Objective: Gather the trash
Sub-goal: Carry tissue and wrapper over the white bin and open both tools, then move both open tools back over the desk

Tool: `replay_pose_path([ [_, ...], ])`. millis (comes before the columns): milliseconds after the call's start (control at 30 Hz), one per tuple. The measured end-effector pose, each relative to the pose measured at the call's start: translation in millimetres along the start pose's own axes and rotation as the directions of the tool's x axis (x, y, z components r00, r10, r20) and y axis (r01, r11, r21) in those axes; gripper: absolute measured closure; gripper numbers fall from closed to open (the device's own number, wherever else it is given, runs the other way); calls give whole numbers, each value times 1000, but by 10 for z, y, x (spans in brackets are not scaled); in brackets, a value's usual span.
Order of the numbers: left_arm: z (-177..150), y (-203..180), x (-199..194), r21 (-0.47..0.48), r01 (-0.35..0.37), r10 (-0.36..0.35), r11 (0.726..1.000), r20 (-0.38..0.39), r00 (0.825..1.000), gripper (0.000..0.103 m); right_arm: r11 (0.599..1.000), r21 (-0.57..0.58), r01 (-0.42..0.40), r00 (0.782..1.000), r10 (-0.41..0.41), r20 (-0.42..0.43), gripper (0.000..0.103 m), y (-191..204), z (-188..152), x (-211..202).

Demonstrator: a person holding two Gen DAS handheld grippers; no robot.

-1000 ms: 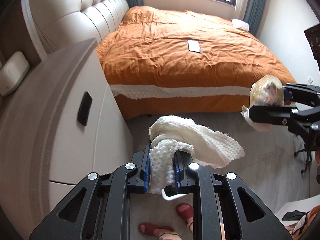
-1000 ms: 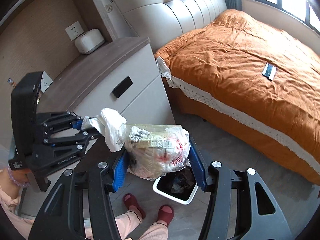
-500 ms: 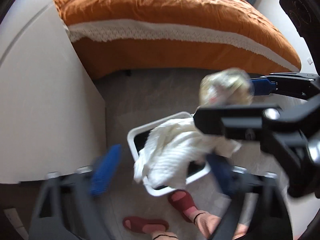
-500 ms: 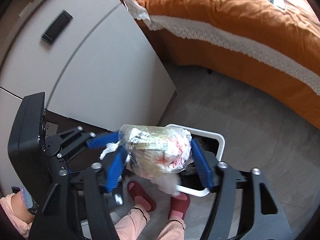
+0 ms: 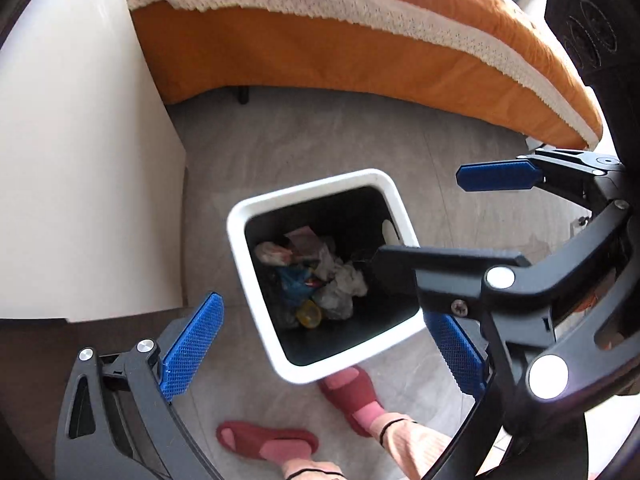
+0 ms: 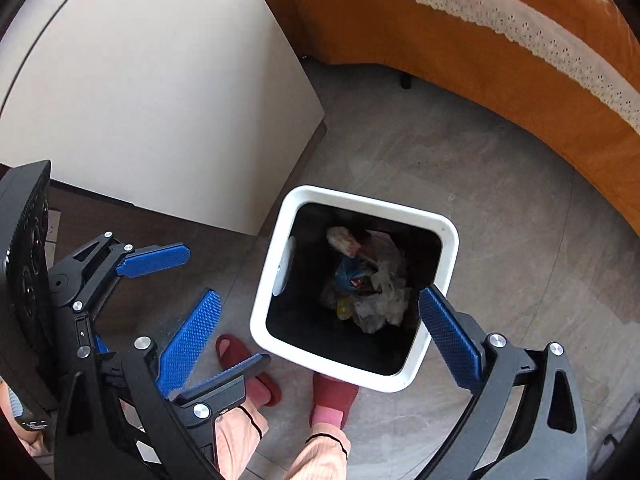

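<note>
Trash (image 5: 320,276), a loose heap of crumpled white paper, clear plastic, a blue wrapper and a yellow piece, lies at the bottom of a white-rimmed bin (image 5: 256,280) with a black interior, which stands on the grey floor (image 5: 320,140) between a white cabinet (image 5: 80,160) and an orange bed (image 5: 360,52) with a lace-edged sheet. Both grippers hang over the bin. The left gripper (image 5: 320,356) has its 2 blue-padded fingers spread wide, one on each side of the bin, with nothing between them. The right gripper (image 6: 320,340) is likewise spread wide and empty, its fingers straddling the near rim. Below the bin are the person's feet in 2 red slippers (image 6: 332,396).
</note>
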State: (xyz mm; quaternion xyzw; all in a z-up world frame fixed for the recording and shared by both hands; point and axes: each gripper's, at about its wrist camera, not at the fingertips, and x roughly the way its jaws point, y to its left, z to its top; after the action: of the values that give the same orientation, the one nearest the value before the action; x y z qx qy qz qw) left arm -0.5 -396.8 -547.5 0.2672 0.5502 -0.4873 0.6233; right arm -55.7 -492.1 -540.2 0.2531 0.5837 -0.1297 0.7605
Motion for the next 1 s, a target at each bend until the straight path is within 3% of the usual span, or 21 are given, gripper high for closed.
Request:
replay_pose_path([
  [133, 70, -9, -418, -21, 10, -10, 1000, 32, 999, 5, 1000, 9, -13, 998, 13, 57, 4, 101, 91, -337],
  [467, 311, -157, -1770, -29, -46, 51, 998, 168, 985, 5, 999, -11, -31, 977, 33, 211, 4, 486, 301, -1593],
  [833, 252, -256, -3134, -112, -140, 167, 984, 291, 942, 5, 987, -151, -52, 925, 104, 365, 4, 1044, 467, -2899],
  [1000, 195, -264, -3585, -159, -175, 221, 972, 346, 912, 5, 974, -221, -51, 903, 139, 406, 4, 1303, 493, -3281],
])
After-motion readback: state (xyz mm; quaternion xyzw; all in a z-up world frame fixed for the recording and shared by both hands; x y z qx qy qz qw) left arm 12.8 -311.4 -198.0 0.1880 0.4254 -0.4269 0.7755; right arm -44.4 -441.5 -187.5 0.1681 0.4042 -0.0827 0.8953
